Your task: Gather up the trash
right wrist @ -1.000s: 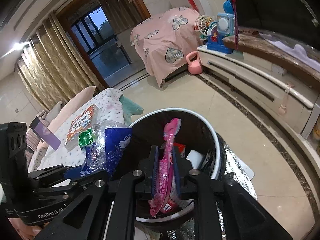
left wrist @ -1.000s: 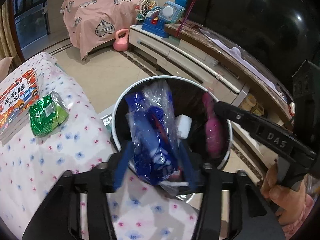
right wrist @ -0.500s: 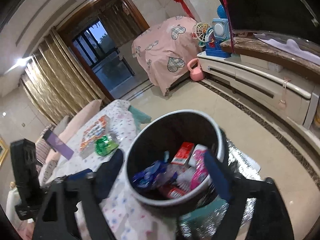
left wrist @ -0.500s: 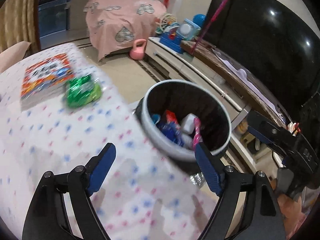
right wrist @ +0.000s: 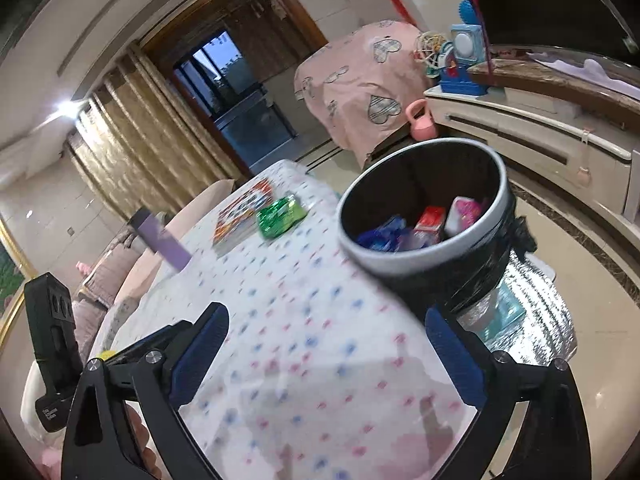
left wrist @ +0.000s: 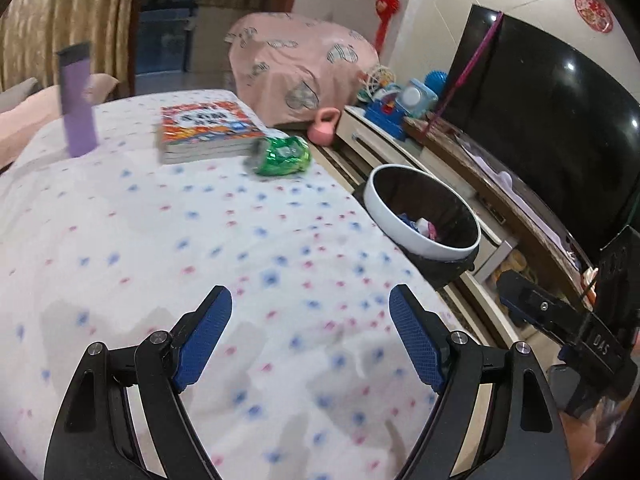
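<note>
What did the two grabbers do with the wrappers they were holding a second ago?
Both let go: the blue bag and pink wrapper now lie in the bin. The left gripper and right gripper opened and pulled back. The green packet stayed put.

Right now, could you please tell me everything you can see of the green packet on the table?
The green packet is a crumpled, shiny foil-like wrapper, bright green with a pale label patch and a silvery end. It lies flat on the floral tablecloth near the table's far edge, right beside the stack of books, possibly touching it. Neither gripper holds it. In the right wrist view it sits between the books and the trash bin.
</note>
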`<state>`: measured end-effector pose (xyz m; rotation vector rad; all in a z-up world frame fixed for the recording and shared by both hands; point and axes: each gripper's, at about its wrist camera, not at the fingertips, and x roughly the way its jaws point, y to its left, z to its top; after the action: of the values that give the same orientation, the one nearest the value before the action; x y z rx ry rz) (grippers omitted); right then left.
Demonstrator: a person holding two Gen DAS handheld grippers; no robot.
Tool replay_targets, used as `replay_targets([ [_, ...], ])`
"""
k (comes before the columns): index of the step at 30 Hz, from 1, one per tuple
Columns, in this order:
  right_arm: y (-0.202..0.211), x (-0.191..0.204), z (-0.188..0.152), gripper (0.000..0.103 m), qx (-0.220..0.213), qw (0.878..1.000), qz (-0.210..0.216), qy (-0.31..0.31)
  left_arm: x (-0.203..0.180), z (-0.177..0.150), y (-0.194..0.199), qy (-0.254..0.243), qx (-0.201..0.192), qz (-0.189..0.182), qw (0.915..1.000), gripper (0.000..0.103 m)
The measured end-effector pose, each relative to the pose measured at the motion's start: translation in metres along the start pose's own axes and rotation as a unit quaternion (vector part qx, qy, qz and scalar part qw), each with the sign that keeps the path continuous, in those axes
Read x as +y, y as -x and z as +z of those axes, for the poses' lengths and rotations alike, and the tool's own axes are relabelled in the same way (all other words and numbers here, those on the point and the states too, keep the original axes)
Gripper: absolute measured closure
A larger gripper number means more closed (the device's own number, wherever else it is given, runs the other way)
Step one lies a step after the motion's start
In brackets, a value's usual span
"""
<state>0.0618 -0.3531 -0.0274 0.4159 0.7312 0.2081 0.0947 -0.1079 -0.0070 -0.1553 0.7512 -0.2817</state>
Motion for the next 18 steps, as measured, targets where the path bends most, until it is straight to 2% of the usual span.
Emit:
replay_targets([
  [5, 0.015, 0.026, -0.015, 0.003, 0.000, 1.000, 0.000, 0.028, 0.004, -0.016, 0.044, -0.018, -0.048, 0.027, 0.9983, 0.019],
  [9, 0.041, 0.050, -0.023, 0.000, -0.033, 0.998, -0.006, 0.054, 0.010, -0.022, 0.072, -0.012, -0.083, 0.035, 0.9959, 0.011],
  [11, 0.057, 0.065, -0.028, 0.000, -0.061, 0.995, -0.022, 0.081, 0.013, -0.027, 0.087, -0.011, -0.113, 0.046, 0.9925, 0.006],
  [12, 0.062, 0.071, -0.031, 0.000, -0.075, 0.992, -0.029, 0.095, 0.013, -0.030, 0.091, -0.012, -0.124, 0.052, 0.9909, 0.000],
  [14, 0.074, 0.083, -0.042, 0.000, -0.115, 0.984, -0.050, 0.128, 0.014, -0.038, 0.100, -0.016, -0.154, 0.076, 0.9850, 0.000],
  [16, 0.076, 0.089, -0.051, 0.000, -0.134, 0.977, -0.072, 0.147, 0.015, -0.046, 0.107, -0.028, -0.184, 0.101, 0.9774, 0.000],
  [18, 0.076, 0.090, -0.059, 0.000, -0.148, 0.973, -0.081, 0.155, 0.016, -0.052, 0.109, -0.036, -0.195, 0.117, 0.9732, 0.000],
])
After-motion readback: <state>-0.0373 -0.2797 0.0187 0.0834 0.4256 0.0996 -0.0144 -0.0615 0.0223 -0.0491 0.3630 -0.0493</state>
